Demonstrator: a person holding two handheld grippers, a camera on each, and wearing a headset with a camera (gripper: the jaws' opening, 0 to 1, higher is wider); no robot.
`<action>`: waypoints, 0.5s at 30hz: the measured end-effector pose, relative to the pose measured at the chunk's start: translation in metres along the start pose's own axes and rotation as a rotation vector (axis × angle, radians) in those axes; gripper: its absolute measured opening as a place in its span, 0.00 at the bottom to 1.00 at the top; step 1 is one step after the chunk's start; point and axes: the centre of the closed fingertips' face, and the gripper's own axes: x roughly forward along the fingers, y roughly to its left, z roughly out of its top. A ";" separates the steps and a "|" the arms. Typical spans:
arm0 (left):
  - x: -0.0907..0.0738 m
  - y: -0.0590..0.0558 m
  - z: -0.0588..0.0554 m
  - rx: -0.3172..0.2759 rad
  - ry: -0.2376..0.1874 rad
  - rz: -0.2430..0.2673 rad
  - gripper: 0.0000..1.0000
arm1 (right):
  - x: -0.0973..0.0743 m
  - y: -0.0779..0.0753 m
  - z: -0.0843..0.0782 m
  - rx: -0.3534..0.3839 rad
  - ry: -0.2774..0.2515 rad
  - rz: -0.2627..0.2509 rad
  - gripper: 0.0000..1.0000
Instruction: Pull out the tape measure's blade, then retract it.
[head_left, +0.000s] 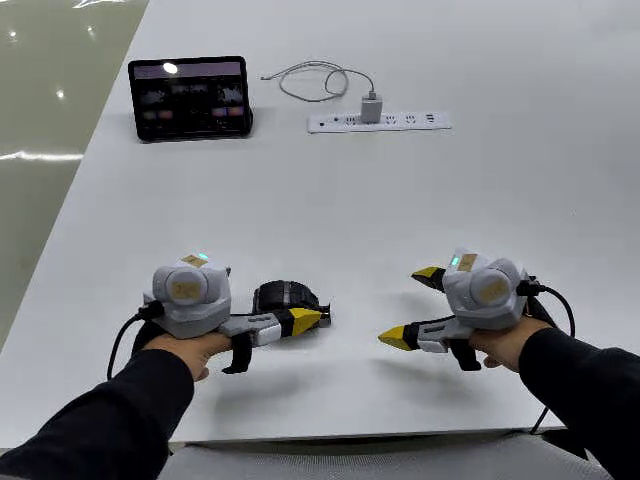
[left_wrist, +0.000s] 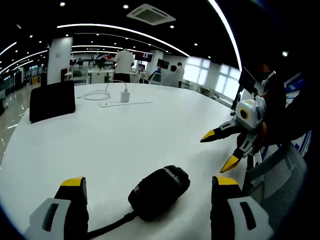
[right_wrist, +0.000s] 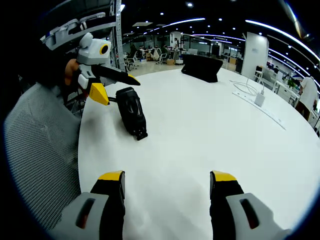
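A black tape measure (head_left: 280, 297) lies on the white table (head_left: 350, 210), with no blade showing outside its case. My left gripper (head_left: 306, 308) is open and its yellow-tipped jaws stand on either side of the case, which the left gripper view shows as the tape measure (left_wrist: 160, 191) between the wide-apart jaws of the left gripper (left_wrist: 150, 182), a black strap trailing toward me. My right gripper (head_left: 410, 305) is open a short way to the right, holding nothing. From the right gripper (right_wrist: 167, 176), the tape measure (right_wrist: 131, 112) lies ahead on the left beside the left gripper (right_wrist: 116, 86).
A dark tablet (head_left: 190, 97) stands at the far left of the table. A white power strip (head_left: 378, 122) with a plugged charger and looped cable lies at the far middle. The table's near edge runs just under my hands. A mesh chair (right_wrist: 40, 150) is beside the table.
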 end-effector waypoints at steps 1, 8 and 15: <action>-0.002 0.001 -0.001 -0.001 0.002 -0.001 1.00 | -0.003 -0.001 -0.002 0.005 -0.002 -0.006 0.65; -0.015 0.010 -0.026 -0.008 0.047 -0.002 1.00 | -0.019 -0.006 -0.018 0.052 0.002 -0.034 0.67; -0.032 0.010 -0.038 -0.039 0.085 -0.014 0.95 | -0.034 -0.007 -0.024 0.048 0.001 -0.040 0.77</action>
